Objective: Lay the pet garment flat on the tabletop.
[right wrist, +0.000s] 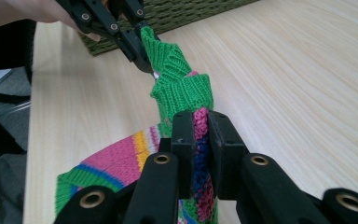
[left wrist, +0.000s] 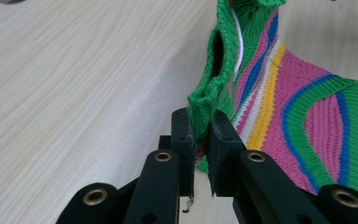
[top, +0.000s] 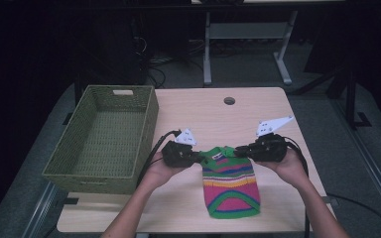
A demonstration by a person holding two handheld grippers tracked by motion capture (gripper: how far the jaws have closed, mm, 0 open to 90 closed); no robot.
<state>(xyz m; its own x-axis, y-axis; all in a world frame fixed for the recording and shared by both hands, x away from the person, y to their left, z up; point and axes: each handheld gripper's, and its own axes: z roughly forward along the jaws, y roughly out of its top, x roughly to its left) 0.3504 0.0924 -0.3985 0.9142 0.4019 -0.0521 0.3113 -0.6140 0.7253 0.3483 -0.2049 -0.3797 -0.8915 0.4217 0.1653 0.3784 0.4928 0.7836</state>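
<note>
A small knitted sweater (top: 230, 186) with pink, green, blue, yellow and white stripes lies on the wooden table (top: 258, 104), its green collar end lifted between the two grippers. My left gripper (top: 200, 158) is shut on the green edge at the sweater's left shoulder (left wrist: 200, 105). My right gripper (top: 239, 150) is shut on the right shoulder, with pink and blue knit (right wrist: 200, 140) pinched between its jaws. In the right gripper view the left gripper (right wrist: 142, 60) holds the far end of the green collar (right wrist: 177, 79). The lower body of the sweater (left wrist: 317, 126) rests flat on the table.
A green woven basket (top: 104, 141) stands empty at the table's left side, close to my left hand. A round cable hole (top: 229, 100) sits near the table's far edge. Beyond the table are desk legs and cables on a dark floor.
</note>
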